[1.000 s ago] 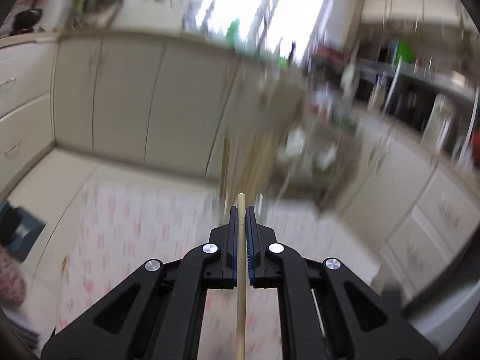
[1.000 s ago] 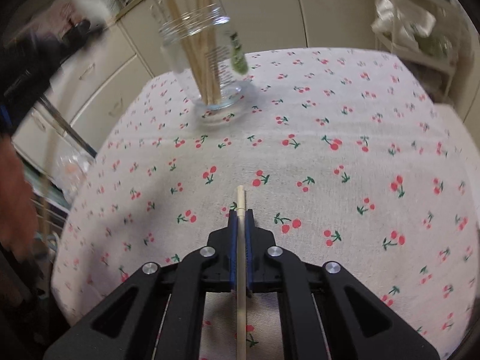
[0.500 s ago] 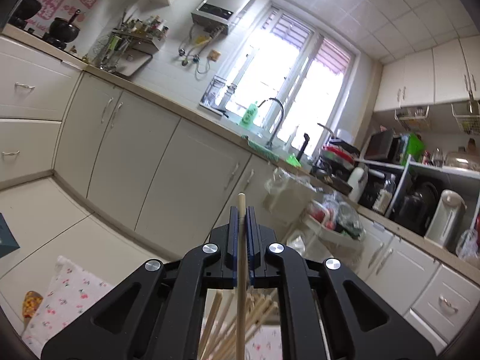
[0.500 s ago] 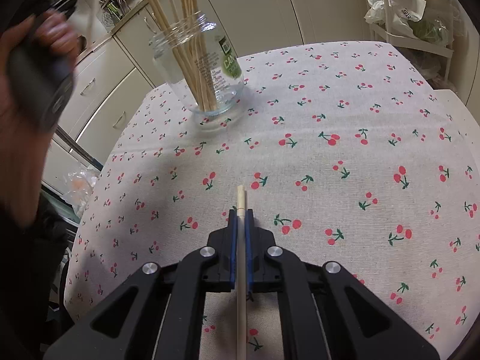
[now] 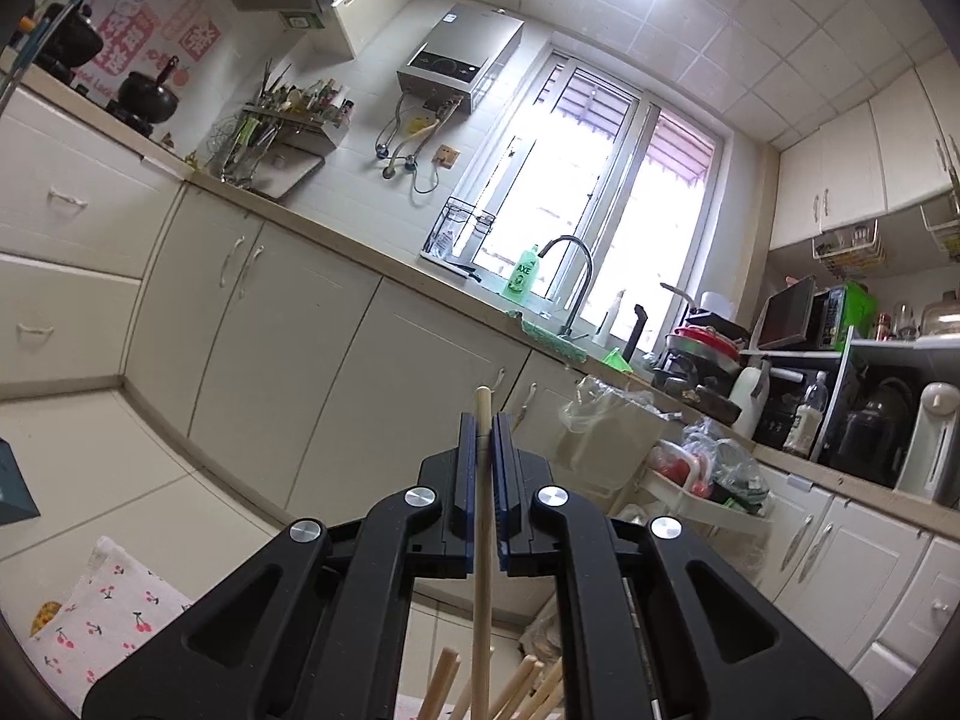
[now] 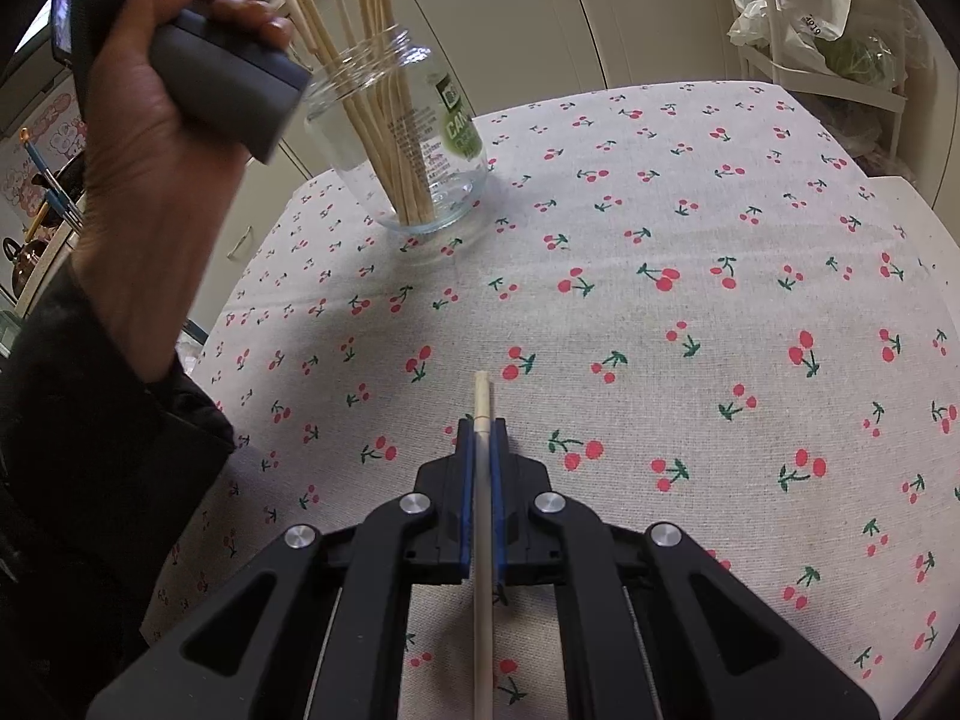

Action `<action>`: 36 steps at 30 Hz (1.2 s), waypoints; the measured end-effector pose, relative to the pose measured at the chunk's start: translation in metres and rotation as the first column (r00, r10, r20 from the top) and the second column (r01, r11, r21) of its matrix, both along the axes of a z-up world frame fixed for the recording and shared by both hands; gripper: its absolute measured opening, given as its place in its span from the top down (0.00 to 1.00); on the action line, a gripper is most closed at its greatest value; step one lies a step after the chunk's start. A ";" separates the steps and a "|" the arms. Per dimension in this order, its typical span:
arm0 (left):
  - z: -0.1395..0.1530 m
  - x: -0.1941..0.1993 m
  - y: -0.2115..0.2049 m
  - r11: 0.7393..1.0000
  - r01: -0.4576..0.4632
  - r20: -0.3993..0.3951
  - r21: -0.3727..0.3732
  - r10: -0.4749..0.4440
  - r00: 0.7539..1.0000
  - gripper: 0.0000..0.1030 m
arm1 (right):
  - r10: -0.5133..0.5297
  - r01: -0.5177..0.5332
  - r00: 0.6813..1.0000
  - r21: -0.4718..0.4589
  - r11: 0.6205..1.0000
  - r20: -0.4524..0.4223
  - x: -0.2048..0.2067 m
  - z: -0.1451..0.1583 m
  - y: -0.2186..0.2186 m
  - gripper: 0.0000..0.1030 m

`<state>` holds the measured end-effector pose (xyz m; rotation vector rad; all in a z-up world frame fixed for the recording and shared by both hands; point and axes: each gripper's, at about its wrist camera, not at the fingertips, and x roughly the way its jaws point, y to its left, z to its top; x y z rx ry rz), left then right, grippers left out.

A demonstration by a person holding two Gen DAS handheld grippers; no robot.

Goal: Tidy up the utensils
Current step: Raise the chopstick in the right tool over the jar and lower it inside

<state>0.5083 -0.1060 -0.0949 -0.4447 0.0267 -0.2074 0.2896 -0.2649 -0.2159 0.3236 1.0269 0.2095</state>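
Swung up from the cherry-print tablecloth [image 6: 690, 228] to look level across the kitchen, left gripper [image 5: 485, 420] now above the glass jar [image 6: 420, 138], jaws clamped together on one chopstick [image 5: 482, 516]. Below it, tips of the jar's chopsticks [image 5: 516, 690] just showing at the bottom edge of the left wrist view. Seen from the right wrist, left hand [image 6: 150, 138] come in beside the jar's mouth, nearer than a second ago. Probably lined up for a drop into the jar; release not yet made. Further right and nearer than the jar, right gripper [image 6: 482, 426] unmoved over the cloth, jaws shut tight on a second chopstick [image 6: 482, 540], well apart from the jar, likely waiting its turn.
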 end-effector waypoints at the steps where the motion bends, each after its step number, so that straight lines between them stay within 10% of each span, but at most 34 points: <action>1: -0.002 -0.001 -0.002 1.000 -0.004 0.003 0.013 0.004 1.000 0.95 | 0.000 0.000 1.000 0.001 1.000 0.000 0.000 0.000 0.000 0.94; 21: -0.035 -0.040 -0.013 0.956 0.168 -0.126 0.241 -0.141 0.982 0.92 | -0.011 0.011 1.000 0.017 1.000 -0.003 0.000 0.001 0.000 0.94; 26: -0.040 -0.064 0.003 0.955 0.155 -0.154 0.252 -0.118 0.981 0.42 | -0.018 0.018 1.000 0.031 0.999 -0.003 -0.001 0.001 0.000 0.94; 36: -0.094 -0.127 0.064 0.989 0.070 -0.320 0.131 -0.025 0.947 0.19 | -0.111 0.096 0.991 0.190 0.977 0.070 -0.003 0.016 -0.021 0.94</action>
